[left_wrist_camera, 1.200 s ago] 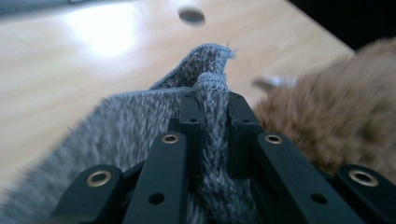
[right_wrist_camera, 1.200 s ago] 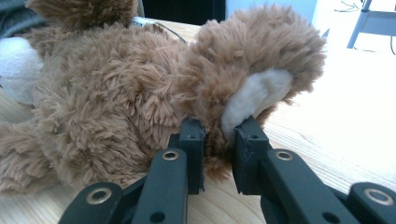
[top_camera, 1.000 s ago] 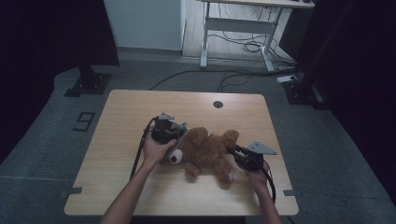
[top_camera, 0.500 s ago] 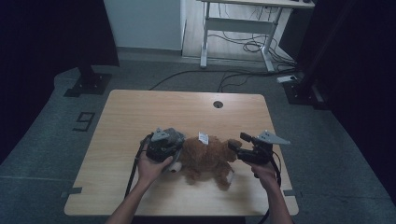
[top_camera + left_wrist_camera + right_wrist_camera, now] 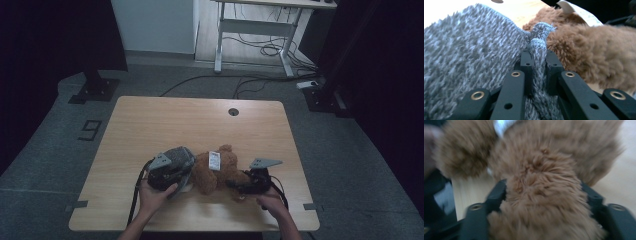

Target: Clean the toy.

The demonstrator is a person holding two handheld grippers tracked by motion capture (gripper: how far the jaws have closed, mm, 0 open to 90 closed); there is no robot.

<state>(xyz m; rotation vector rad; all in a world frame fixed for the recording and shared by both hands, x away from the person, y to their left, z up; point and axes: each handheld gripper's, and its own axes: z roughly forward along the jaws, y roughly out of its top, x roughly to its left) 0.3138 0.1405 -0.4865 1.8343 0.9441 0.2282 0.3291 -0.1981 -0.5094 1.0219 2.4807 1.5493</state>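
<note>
Pinching grey knit garment (image 5: 474, 57), left gripper (image 5: 536, 72); right gripper (image 5: 544, 202) closing round teddy bear (image 5: 220, 172).

Brown plush bear (image 5: 220, 172) lying on table, grey knit garment (image 5: 474, 57) apparently alongside

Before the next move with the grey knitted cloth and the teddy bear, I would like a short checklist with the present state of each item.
1. Left gripper clamped on the grey knitted cloth: ok, a fold sits pinched between its fingers.
2. Right gripper around a limb of the teddy bear: ok, fur lies between its fingers; jaws have just been closing.
3. Right grip firm: cannot tell, picture blurred.
4. Bear resting on the table: ok.
5. Paper tag free of both grippers: ok.
</note>
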